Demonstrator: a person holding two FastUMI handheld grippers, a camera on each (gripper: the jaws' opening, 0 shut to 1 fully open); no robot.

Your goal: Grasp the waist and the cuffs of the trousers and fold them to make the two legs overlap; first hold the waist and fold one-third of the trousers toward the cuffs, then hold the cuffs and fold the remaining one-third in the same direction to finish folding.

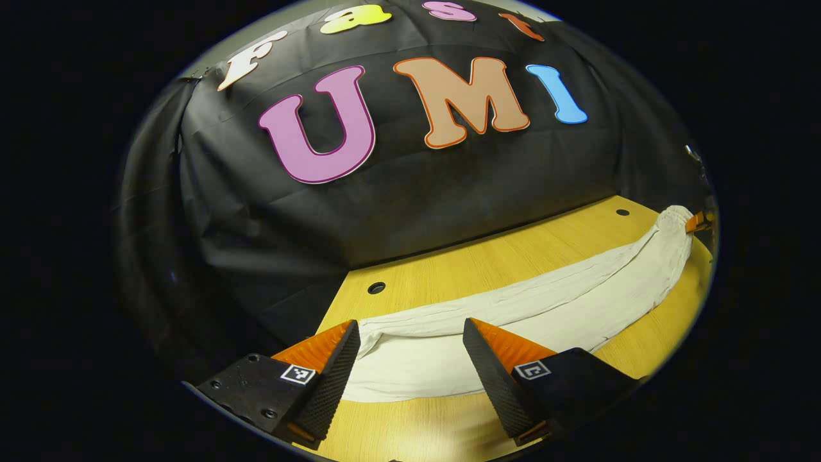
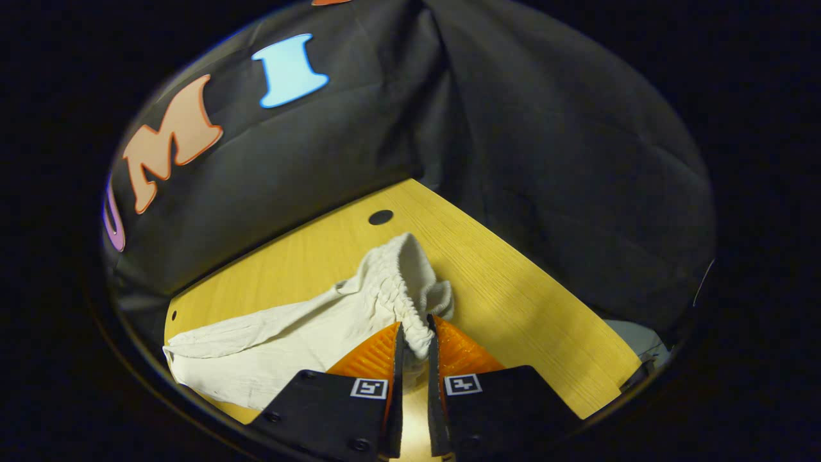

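my right gripper (image 2: 414, 337) clamped on the trousers' (image 2: 308, 333) gathered elastic waist (image 2: 401, 289) | my left gripper (image 1: 410, 359) spread apart over the cuff end (image 1: 417, 359), not gripping | trousers stretch along the counter (image 1: 545, 250) between the two | cloth looks light, limp, creasing easily; pinch the cuff hem through both layers

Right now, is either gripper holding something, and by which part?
The right gripper pinches the trousers by the elastic waistband. The left gripper is open, holding nothing.
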